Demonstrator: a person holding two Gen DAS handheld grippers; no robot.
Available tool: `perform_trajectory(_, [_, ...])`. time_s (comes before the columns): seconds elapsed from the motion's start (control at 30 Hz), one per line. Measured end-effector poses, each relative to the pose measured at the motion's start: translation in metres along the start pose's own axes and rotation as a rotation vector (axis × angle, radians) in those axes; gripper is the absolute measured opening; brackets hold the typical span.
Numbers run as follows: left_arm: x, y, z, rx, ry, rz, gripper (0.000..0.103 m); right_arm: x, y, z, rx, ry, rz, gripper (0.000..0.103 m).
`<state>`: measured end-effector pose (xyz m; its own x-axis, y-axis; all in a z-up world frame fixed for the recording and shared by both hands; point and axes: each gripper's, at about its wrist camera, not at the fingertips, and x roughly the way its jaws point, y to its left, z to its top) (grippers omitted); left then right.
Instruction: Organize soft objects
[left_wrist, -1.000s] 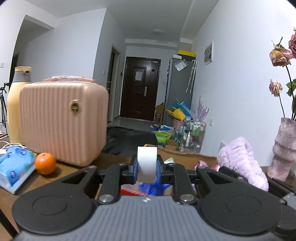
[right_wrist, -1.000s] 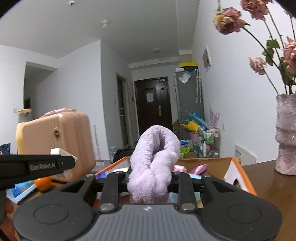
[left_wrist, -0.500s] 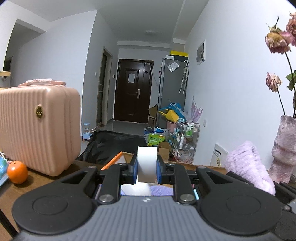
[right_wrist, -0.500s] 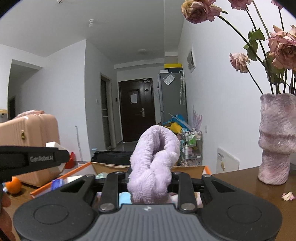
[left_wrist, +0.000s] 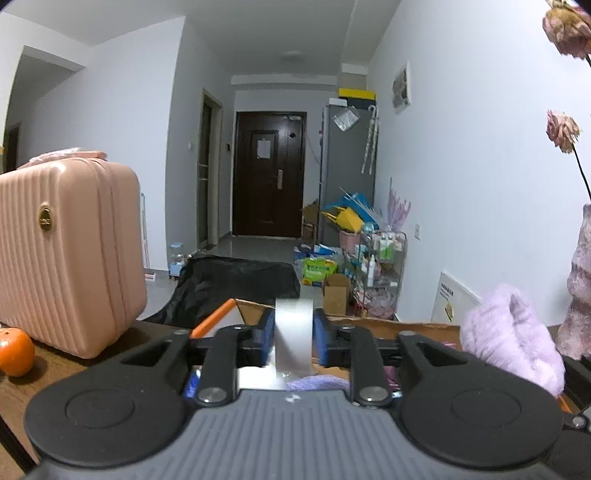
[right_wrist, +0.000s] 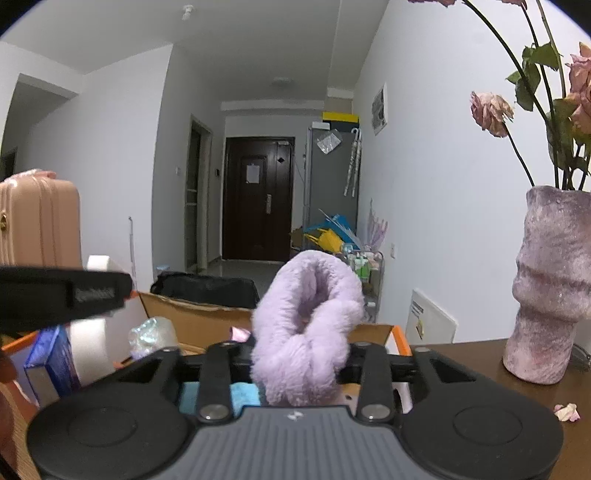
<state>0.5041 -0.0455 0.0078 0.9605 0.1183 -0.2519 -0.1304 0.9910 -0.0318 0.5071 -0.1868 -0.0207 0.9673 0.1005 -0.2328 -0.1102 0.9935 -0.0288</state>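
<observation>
Grippers: we count two. Left gripper (left_wrist: 294, 334) jaws have just been opening, a gap shows on each side of the white tissue pack (left_wrist: 293, 334) standing between them. Right gripper (right_wrist: 301, 354) jaws have just been opening too; the lilac plush roll (right_wrist: 304, 325) sits between them, and we cannot tell if the pads still press on it.
Soft objects: two up at the grippers, both over the cardboard box (right_wrist: 207, 319).
Box: one, orange-edged flaps, on the dark wood counter (right_wrist: 476, 360). Inside we see a blue book or pack (right_wrist: 55, 360), a white roll (right_wrist: 88, 349), a crinkly clear bundle (right_wrist: 151, 332), and turquoise cloth (right_wrist: 240, 397) under the right gripper.
In the way: the left gripper's black finger crosses the left side of the right wrist view.
Around: one pink ribbed case (left_wrist: 66, 254), one orange (left_wrist: 14, 350) just beside it, one fuzzy purple vase (right_wrist: 550, 284) with dried roses, right of the box.
</observation>
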Motion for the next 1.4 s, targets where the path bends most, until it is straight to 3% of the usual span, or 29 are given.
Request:
perform_trajectory(0.03, [-0.002,0.002,0.000,-0.006,-0.010,0.016,0.059,0.001,0.000,-0.001,-0.001,0.008,-0.004,0.054])
perform_trajectory(0.1, [-0.006,0.007,0.001,-0.027,-0.035,0.053,0.096,0.003,-0.001,-0.002,-0.002,0.023,-0.015,0.073])
perform_trajectory(0.13, [-0.008,0.012,0.002,-0.043,-0.049,0.071,0.102,0.004,-0.002,-0.002,0.005,0.028,-0.019,0.079])
perform_trajectory(0.2, [-0.012,0.019,0.003,-0.069,-0.075,0.100,0.103,0.004,-0.005,-0.004,0.021,0.036,-0.031,0.097])
perform_trajectory(0.27, [-0.015,0.025,0.004,-0.073,-0.077,0.115,0.103,0.003,-0.007,-0.005,0.035,0.033,-0.045,0.103])
perform_trajectory(0.5, [-0.024,0.034,0.002,-0.045,-0.073,0.126,0.103,-0.005,-0.005,-0.006,0.028,-0.012,-0.060,0.103])
perform_trajectory(0.8, [-0.068,0.050,-0.012,0.009,-0.099,0.127,0.103,-0.044,-0.001,-0.010,0.011,-0.081,-0.065,0.103])
perform_trajectory(1.0, [-0.112,0.064,-0.025,0.040,-0.099,0.107,0.103,-0.082,0.005,-0.018,-0.029,-0.093,-0.063,0.103])
perform_trajectory(1.4, [-0.211,0.097,-0.053,0.056,-0.027,0.061,0.103,-0.183,0.016,-0.038,-0.050,-0.090,-0.021,0.103])
